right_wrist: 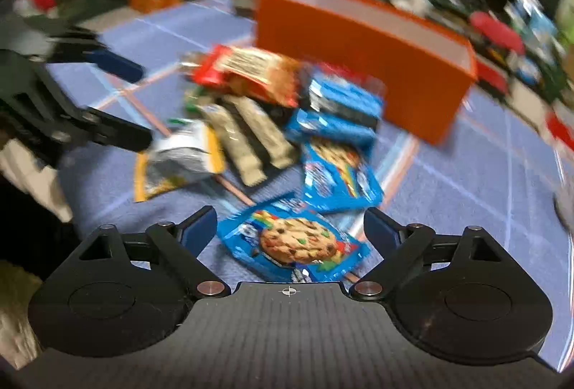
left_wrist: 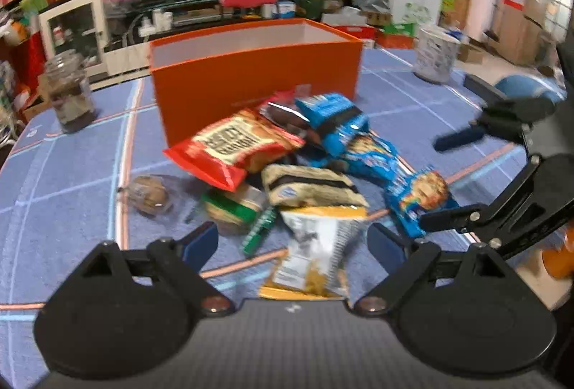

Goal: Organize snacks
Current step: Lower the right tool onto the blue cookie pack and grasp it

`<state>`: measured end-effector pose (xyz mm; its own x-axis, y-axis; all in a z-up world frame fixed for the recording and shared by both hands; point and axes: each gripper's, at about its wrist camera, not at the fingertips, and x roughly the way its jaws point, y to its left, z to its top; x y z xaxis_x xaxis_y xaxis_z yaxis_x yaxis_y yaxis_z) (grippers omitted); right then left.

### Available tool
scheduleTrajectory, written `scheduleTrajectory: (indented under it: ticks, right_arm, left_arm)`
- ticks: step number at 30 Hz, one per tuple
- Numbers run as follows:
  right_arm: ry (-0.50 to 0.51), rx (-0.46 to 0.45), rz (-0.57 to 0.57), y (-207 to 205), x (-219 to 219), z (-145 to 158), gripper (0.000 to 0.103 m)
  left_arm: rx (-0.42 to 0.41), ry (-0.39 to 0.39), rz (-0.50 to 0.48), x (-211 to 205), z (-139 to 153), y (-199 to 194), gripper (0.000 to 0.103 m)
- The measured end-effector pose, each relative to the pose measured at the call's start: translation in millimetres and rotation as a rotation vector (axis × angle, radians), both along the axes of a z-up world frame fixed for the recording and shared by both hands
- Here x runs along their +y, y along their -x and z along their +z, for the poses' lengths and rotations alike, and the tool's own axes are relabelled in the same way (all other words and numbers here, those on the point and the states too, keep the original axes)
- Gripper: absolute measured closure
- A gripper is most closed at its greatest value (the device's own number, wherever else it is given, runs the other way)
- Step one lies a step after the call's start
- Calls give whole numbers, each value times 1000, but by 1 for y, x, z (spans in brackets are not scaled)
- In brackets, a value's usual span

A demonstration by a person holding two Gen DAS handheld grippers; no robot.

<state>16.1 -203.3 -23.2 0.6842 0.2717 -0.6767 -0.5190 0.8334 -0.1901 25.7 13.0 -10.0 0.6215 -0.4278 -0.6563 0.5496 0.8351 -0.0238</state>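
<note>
Both jaws gape, holding nothing: left hand-held gripper (left_wrist: 292, 240) over the yellow-and-white bag (left_wrist: 315, 252), right hand-held gripper (right_wrist: 290, 227) straddling a blue cookie packet (right_wrist: 294, 245) on the counter (left_wrist: 71, 173); light, crinkly, slippery, pinch mid-body

Orange box (left_wrist: 258, 84), blue checked cloth (left_wrist: 71, 173), red packet (left_wrist: 233, 145).

The right wrist view is motion-blurred throughout; print on the blue foil cookie packets (right_wrist: 339, 173) is unreadable there. The shelves and clutter behind the open orange cardboard box (left_wrist: 256, 80) are indistinct. The box floor is hidden by its near wall. A brown-wrapped snack (left_wrist: 287, 118) lies mostly buried under the red crinkled snack bag (left_wrist: 233, 146). The yellow-edged white pouch (left_wrist: 315, 252) is partly cut off by the left gripper's body.
</note>
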Motion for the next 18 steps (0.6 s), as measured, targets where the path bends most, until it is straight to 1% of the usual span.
scheduleTrajectory:
  ticks: [2, 4, 5, 7, 8, 10, 12, 14, 15, 17, 18]
  right_arm:
    - [54, -24, 123, 4, 1, -3, 19]
    - [62, 14, 230, -1, -3, -8, 20]
    - [62, 37, 255, -7, -3, -8, 21]
    - [73, 71, 265, -18, -7, -10, 25]
    - [80, 85, 256, -24, -8, -11, 27]
    - [86, 121, 242, -33, -8, -13, 39]
    - [83, 137, 226, -31, -9, -13, 41]
    - [84, 146, 183, -25, -9, -16, 44]
    - [84, 156, 136, -21, -9, -17, 42]
    - [65, 167, 25, -14, -5, -18, 33]
    - [51, 162, -43, -9, -3, -19, 20]
  left_arm:
    - [-8, -23, -25, -5, -2, 2, 12]
    - [-4, -25, -31, -4, -2, 2, 12]
    - [1, -21, -30, -3, -3, 1, 12]
    - [9, -24, -19, -2, -5, -2, 12]
    - [11, -28, -15, -2, -6, -3, 12]
    - [16, -31, -6, -2, -7, -6, 12]
    - [20, -24, 4, -2, -6, -9, 12]
    - [20, -22, 7, -2, -6, -10, 12]
    - [16, -23, 8, -3, -5, -9, 12]
    - [14, -25, 6, -4, -5, -8, 11]
    - [12, -27, 3, -5, -5, -7, 11]
